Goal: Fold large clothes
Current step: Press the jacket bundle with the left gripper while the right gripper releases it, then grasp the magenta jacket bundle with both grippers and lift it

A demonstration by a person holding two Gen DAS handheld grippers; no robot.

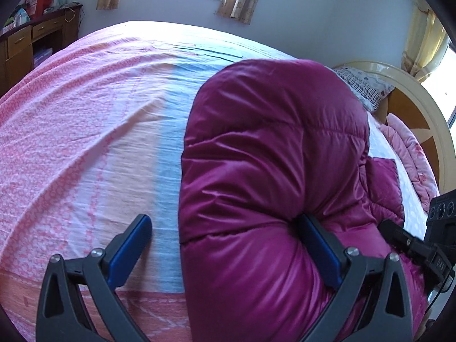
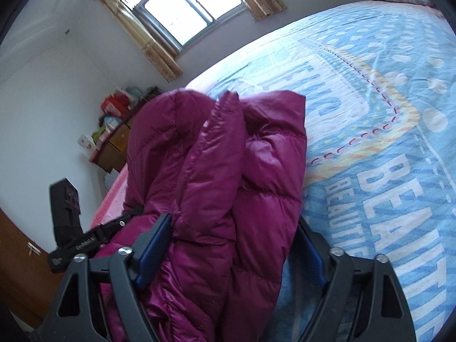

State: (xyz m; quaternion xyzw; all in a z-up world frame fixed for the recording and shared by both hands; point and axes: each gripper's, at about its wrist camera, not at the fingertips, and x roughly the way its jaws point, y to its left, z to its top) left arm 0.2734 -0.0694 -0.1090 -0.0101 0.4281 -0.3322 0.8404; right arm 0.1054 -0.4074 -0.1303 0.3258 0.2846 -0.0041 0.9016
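Puffy purple quilted jacket (image 1: 270,154) mid-frame on pink and blue bed sheet (image 1: 85,119), left gripper (image 1: 228,245) wide apart, right gripper (image 2: 236,242) squeezing its bunched folds.

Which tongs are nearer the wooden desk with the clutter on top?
Left. The left tongs sit at the puffy jacket's edge on the side toward the desk; the right tongs straddle the jacket on its far side.
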